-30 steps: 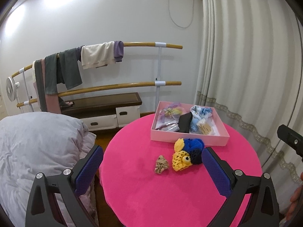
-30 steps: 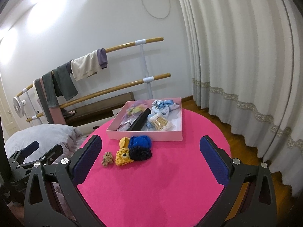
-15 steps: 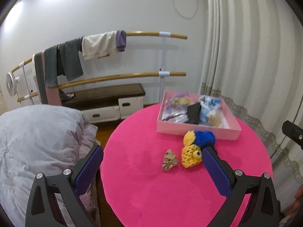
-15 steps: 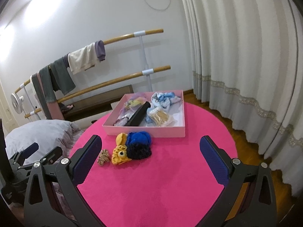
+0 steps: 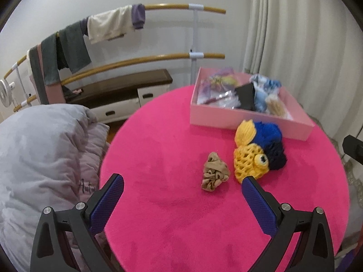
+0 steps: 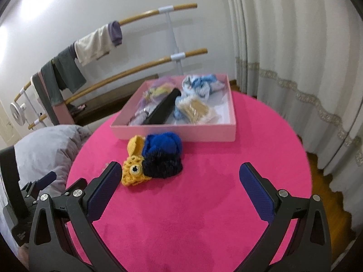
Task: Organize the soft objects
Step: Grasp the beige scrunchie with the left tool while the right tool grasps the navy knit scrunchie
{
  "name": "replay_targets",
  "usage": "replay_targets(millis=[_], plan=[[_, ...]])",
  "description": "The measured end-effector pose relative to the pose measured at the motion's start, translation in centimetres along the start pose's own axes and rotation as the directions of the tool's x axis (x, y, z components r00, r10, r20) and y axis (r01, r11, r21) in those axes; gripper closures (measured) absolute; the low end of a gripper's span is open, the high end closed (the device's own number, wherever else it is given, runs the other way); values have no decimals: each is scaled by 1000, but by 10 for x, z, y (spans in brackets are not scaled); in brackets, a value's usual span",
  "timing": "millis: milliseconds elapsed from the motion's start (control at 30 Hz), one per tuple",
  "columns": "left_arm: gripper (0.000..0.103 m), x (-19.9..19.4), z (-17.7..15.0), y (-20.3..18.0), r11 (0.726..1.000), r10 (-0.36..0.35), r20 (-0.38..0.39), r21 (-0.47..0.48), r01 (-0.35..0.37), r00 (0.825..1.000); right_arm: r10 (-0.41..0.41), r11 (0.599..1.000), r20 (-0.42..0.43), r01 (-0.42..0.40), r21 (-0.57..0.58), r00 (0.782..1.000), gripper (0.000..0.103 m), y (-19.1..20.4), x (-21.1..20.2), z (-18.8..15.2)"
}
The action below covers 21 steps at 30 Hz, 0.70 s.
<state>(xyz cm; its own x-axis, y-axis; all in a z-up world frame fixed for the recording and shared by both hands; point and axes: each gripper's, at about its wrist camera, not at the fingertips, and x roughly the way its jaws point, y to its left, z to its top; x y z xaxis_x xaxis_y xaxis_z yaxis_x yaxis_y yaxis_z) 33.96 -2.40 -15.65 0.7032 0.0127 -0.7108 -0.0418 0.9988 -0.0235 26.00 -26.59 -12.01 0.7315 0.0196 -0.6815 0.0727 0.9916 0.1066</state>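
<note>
On the round pink table (image 5: 181, 226) (image 6: 226, 204) lies a yellow, blue and dark crocheted fish toy (image 5: 258, 149) (image 6: 154, 158). A small beige scrunchie (image 5: 213, 172) sits just left of it; in the right wrist view my left finger hides most of it. Behind them stands a pink box (image 5: 249, 119) (image 6: 177, 131) holding several soft items. My left gripper (image 5: 181, 183) is open and empty, hovering just short of the scrunchie. My right gripper (image 6: 179, 172) is open and empty too, a little in front of the fish toy.
A grey duvet (image 5: 40, 154) lies off the table's left edge. Behind are wooden rails (image 5: 140, 61) draped with clothes, a low cabinet (image 5: 120, 90) and a small fan (image 5: 4, 90). White curtains (image 6: 295, 45) hang at the right. The other gripper's tip (image 5: 354, 147) shows at the right edge.
Both grippers have moved forward and lower toward the table; the fish toy, scrunchie and box loom larger. Both stay open, and nothing on the table has moved.
</note>
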Motion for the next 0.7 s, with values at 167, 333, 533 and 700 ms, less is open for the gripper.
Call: replay_targets(millis=[167,333,533,700], plan=[[2,43,9,-6,1000,-5,-39,26,6,999,42,999,-65,-41,6,997,0,1,34,-2],[21,85,15,-12,999,-26,-86,42,30,996,83,997,-122,-83,6,989,0,6,69,-3],[35,124,21,-16,997,-65,-129,35,70,990,106,994,-174,-104,21,979,5,8,103,-7],[44,132,25,-18,996,-69,-113,40,74,991,123,992,-201,-118,41,972,12,5,123,-9]])
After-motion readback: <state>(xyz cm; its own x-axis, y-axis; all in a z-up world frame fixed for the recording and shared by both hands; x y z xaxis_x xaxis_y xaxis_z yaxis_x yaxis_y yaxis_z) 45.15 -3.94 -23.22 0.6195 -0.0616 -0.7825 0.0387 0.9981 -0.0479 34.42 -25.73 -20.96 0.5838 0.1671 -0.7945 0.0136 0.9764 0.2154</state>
